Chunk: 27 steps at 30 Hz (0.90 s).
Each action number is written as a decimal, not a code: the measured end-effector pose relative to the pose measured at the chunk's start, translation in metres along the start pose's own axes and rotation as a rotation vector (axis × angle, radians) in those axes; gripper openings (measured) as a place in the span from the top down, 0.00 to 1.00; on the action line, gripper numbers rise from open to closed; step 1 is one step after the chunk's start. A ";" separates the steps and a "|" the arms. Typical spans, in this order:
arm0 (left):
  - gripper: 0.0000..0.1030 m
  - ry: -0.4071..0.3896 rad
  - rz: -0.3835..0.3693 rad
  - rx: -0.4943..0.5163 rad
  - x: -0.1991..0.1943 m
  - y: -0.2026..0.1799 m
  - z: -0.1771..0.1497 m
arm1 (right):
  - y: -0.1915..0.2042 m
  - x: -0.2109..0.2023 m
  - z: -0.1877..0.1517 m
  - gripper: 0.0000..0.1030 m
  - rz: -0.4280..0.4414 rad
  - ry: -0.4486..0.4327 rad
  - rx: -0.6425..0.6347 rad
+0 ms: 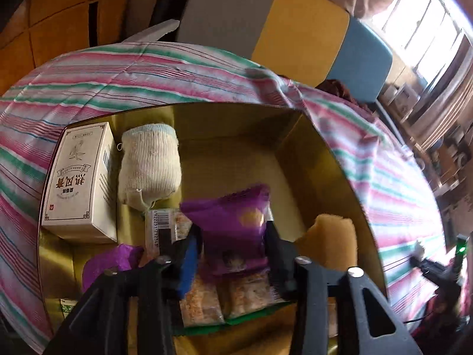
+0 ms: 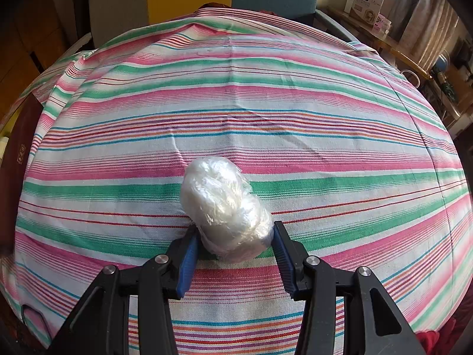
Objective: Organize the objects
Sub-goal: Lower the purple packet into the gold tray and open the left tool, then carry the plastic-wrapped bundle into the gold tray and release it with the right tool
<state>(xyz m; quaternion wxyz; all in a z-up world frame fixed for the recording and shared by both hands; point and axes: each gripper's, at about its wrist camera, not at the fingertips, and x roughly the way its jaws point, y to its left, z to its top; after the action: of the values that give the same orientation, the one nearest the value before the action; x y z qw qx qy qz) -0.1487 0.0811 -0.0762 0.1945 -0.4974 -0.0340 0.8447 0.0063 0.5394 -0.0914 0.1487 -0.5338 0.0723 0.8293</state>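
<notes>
In the left wrist view my left gripper (image 1: 233, 239) is shut on a purple snack packet (image 1: 233, 227) and holds it over the open gold cardboard box (image 1: 325, 159). Inside the box lie a white carton with Chinese print (image 1: 79, 183), a rolled white cloth (image 1: 149, 165), clear snack packs (image 1: 224, 295), another purple packet (image 1: 112, 263) and a tan sponge-like piece (image 1: 331, 242). In the right wrist view my right gripper (image 2: 233, 245) is closed around a white crumpled plastic bundle (image 2: 224, 210) resting on the striped tablecloth (image 2: 236, 103).
The striped cloth (image 1: 147, 71) surrounds the box. Grey, yellow and blue chair backs (image 1: 301, 29) stand behind the table. A shelf with boxes (image 2: 369, 3) is at the far right. A dark red box edge (image 2: 17, 153) lies at the left.
</notes>
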 end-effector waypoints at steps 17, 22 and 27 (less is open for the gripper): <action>0.27 -0.223 0.129 0.058 -0.094 0.002 -0.034 | 0.027 -0.015 -0.003 0.58 0.068 0.006 0.031; 0.27 -0.274 0.164 0.055 -0.119 0.003 -0.043 | 0.084 -0.035 0.001 0.58 0.218 -0.033 -0.008; 0.27 -0.294 0.192 0.018 -0.133 0.009 -0.049 | 0.166 -0.074 0.020 0.58 0.368 -0.108 -0.142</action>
<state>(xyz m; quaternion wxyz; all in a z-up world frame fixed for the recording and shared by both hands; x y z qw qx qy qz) -0.0525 0.0177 0.0066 0.1101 -0.3677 -0.0068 0.9234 -0.0364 0.3757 -0.0224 -0.0398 -0.4753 0.1019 0.8730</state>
